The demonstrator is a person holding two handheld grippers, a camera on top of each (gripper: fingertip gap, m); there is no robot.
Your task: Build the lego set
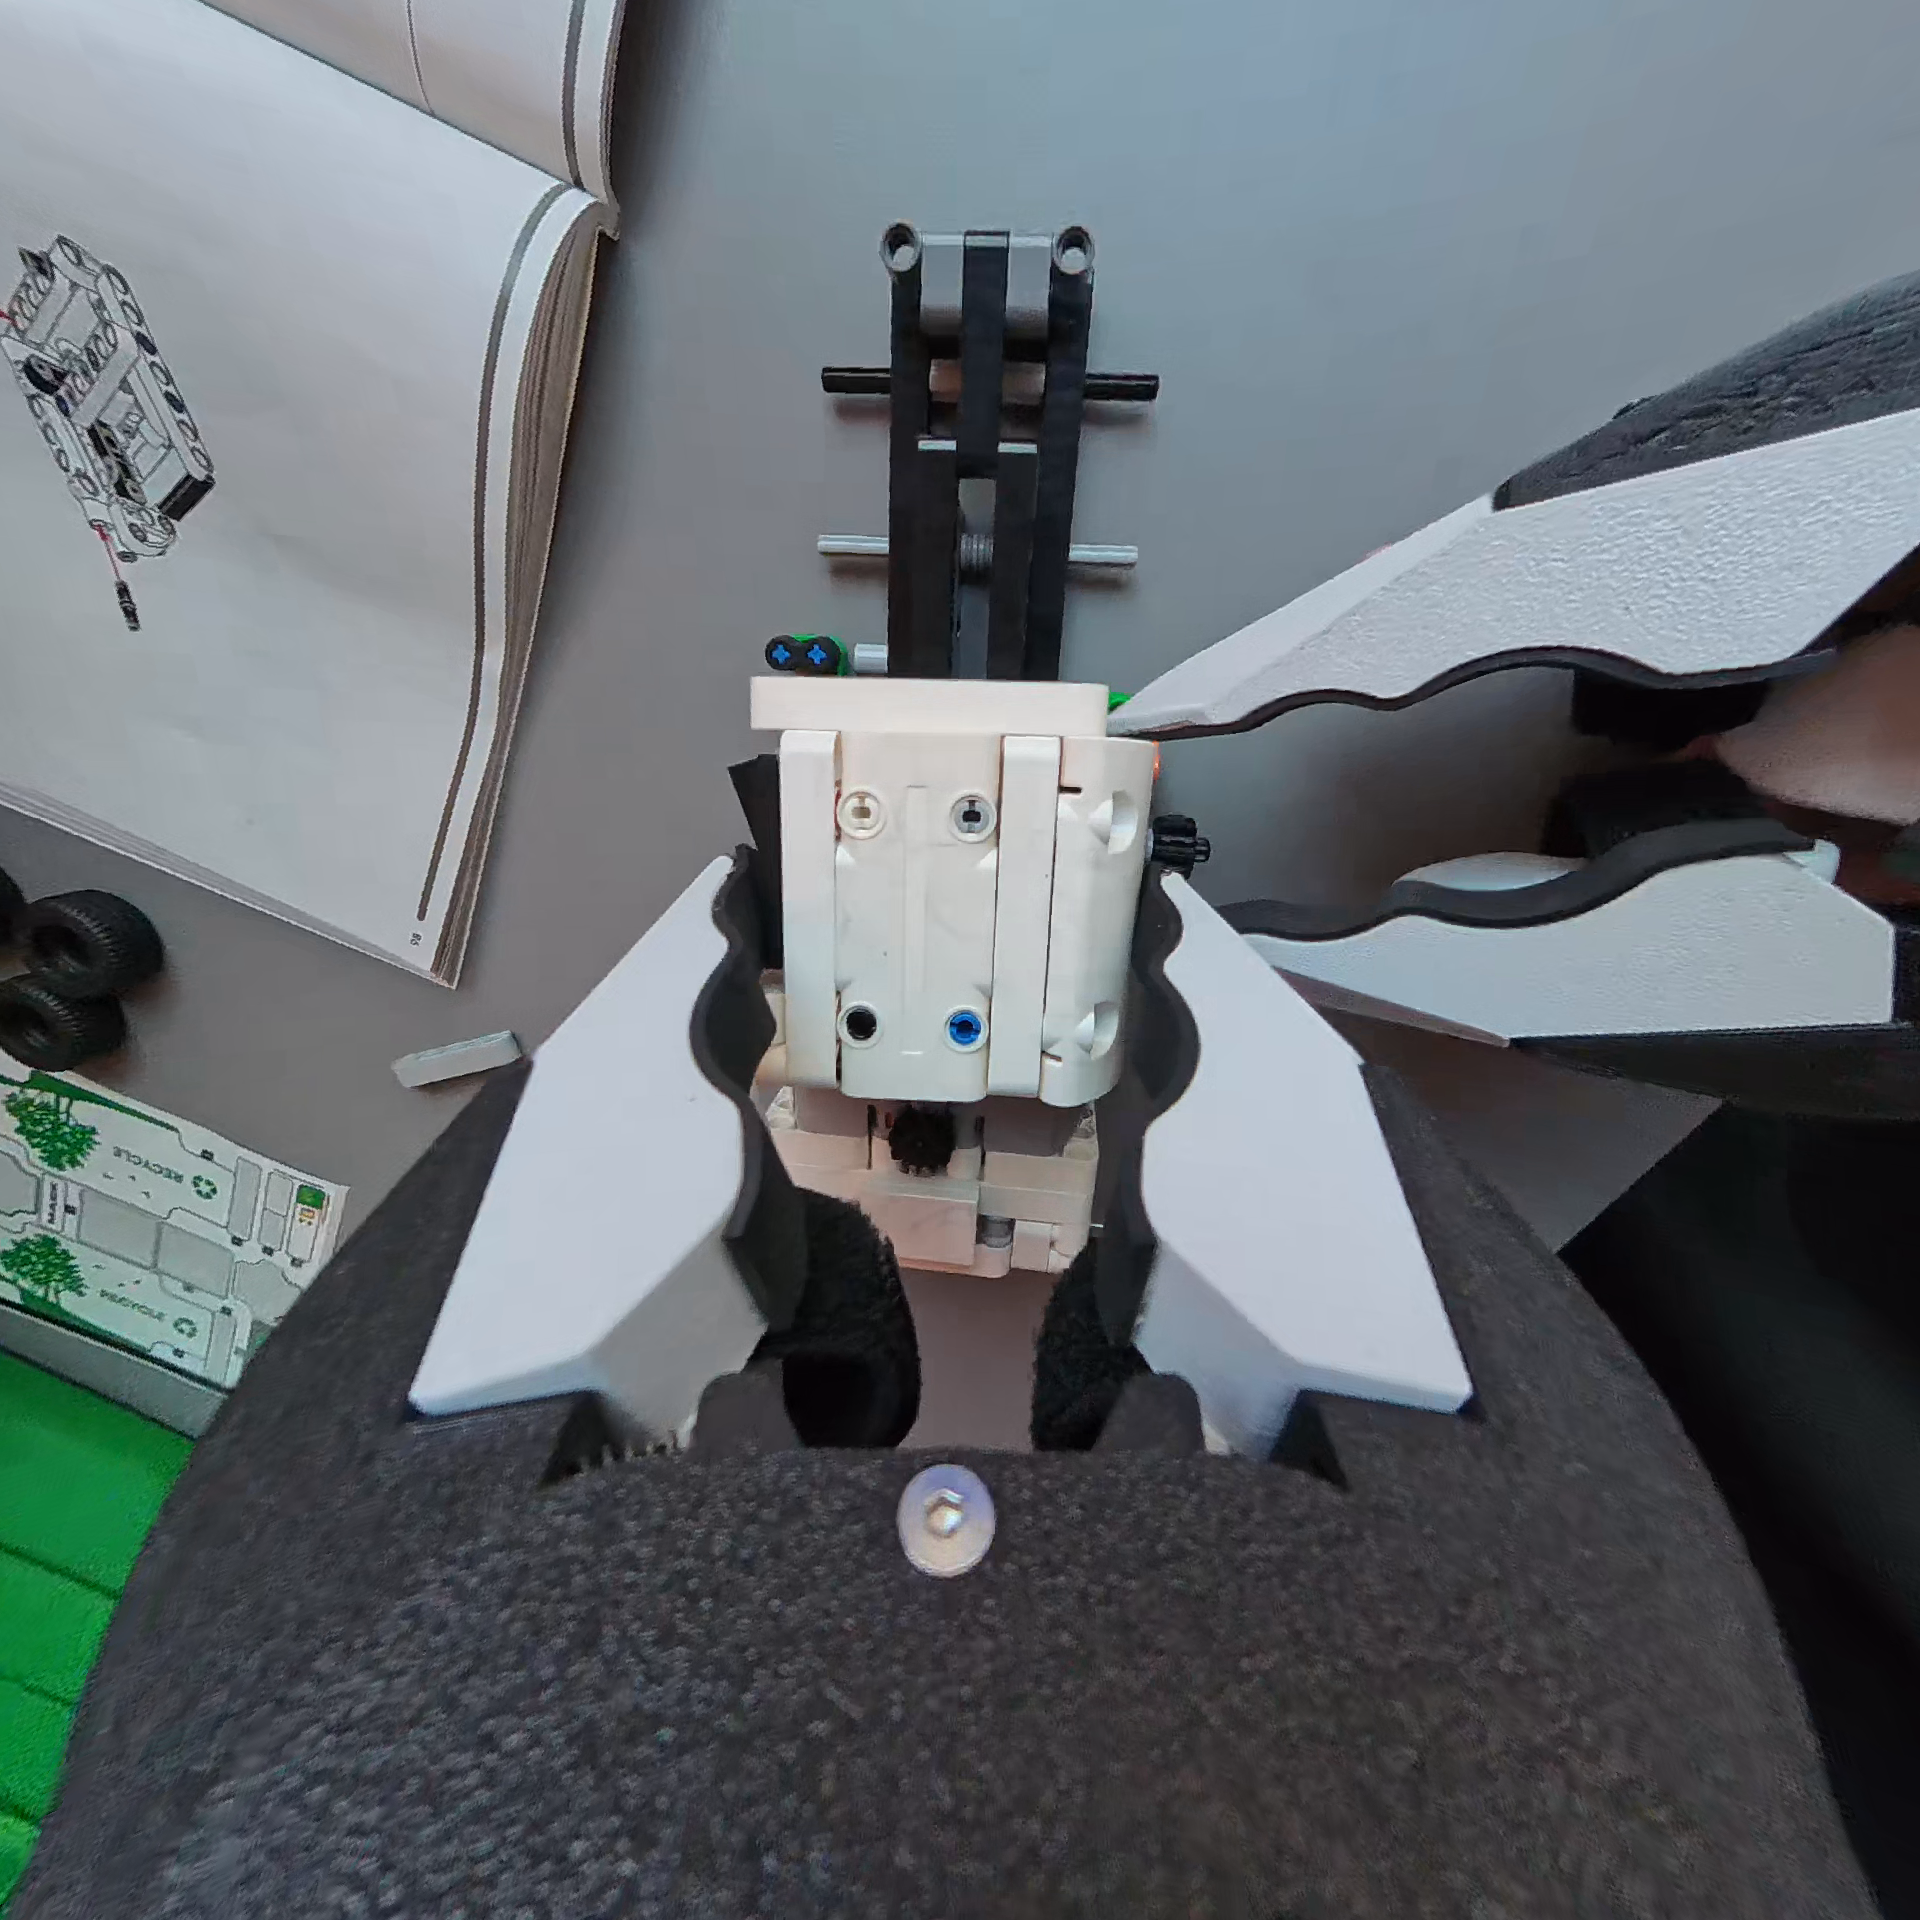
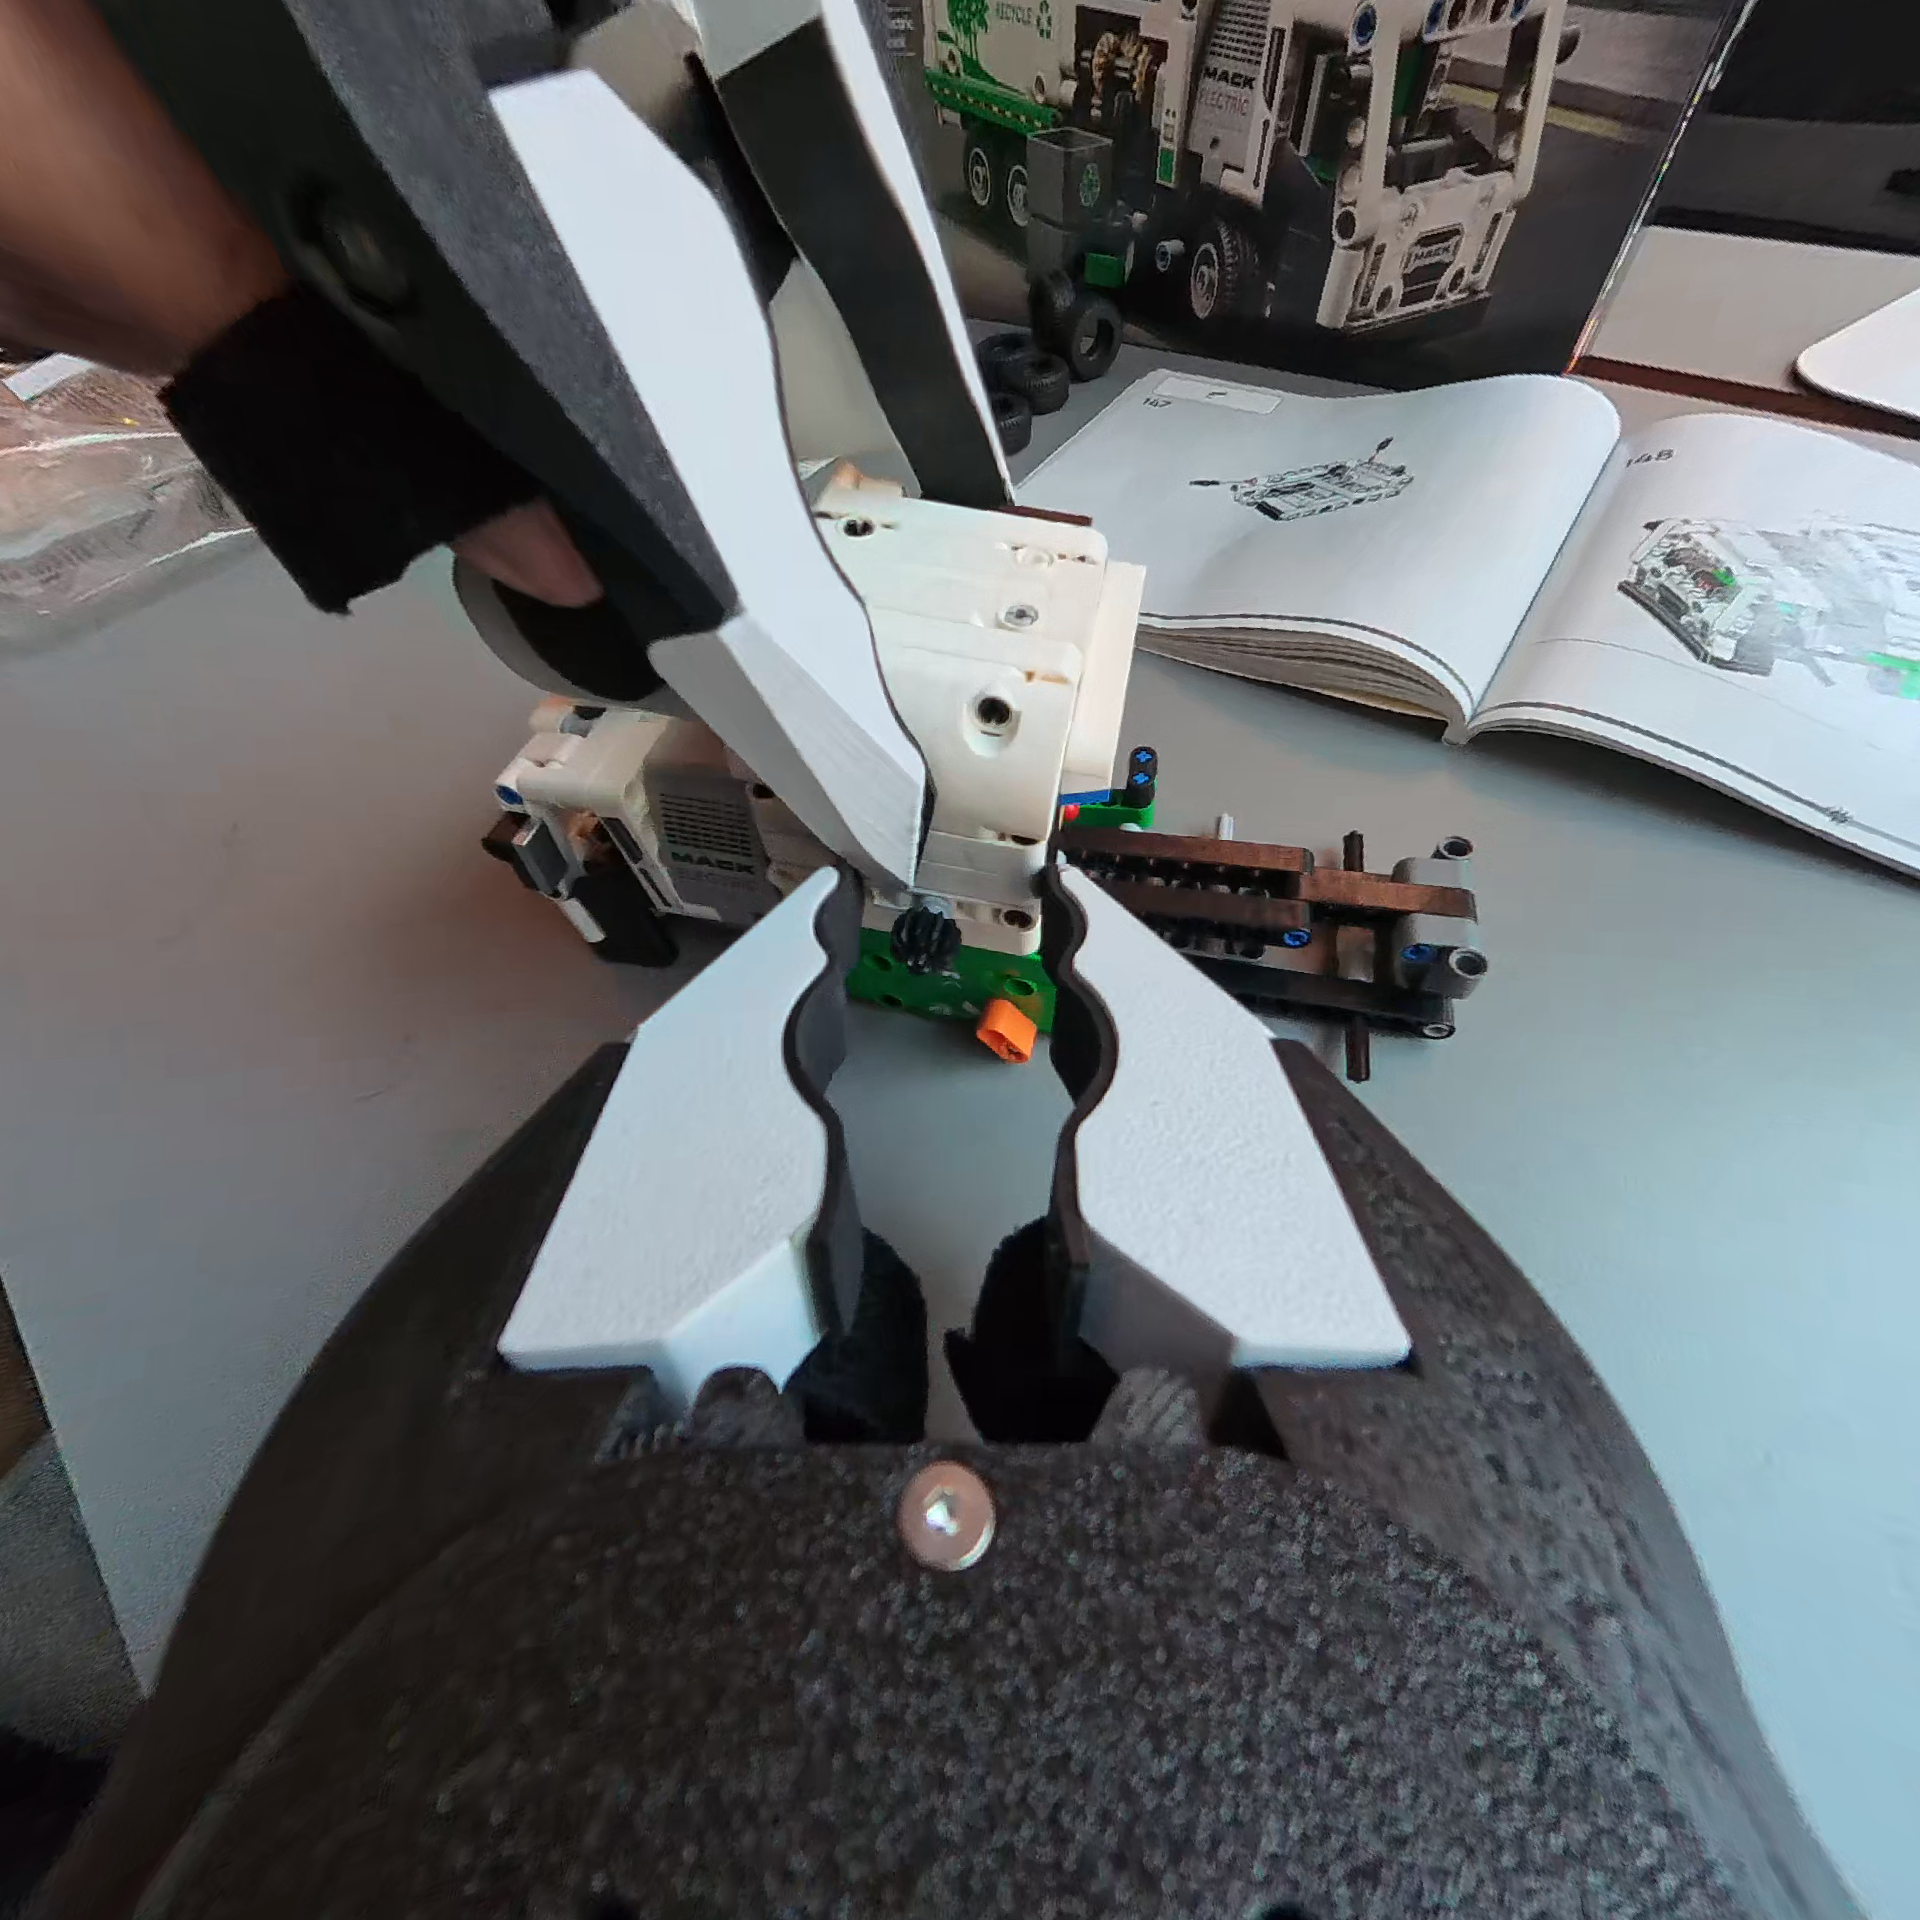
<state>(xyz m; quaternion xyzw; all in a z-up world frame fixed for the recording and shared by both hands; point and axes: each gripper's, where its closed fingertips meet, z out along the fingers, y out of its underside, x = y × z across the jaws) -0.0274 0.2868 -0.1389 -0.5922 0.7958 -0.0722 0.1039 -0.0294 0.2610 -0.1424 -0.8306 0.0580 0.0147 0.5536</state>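
Lego truck (image 1: 951, 914) is clamped between the left gripper (image 1: 951, 883) fingers; right gripper (image 2: 940, 883), jaws apart, sits at its lower edge. Clamp should be kept firm while pieces are pressed squarely.

Both wrist views closely share the truck model (image 1: 956, 914).

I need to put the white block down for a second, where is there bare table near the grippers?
Bare grey table lies left of the truck cab, and more between the black chassis frame and the right gripper. It is crowded around the white block, which the left gripper grips, and toward the open manual and loose tyres.
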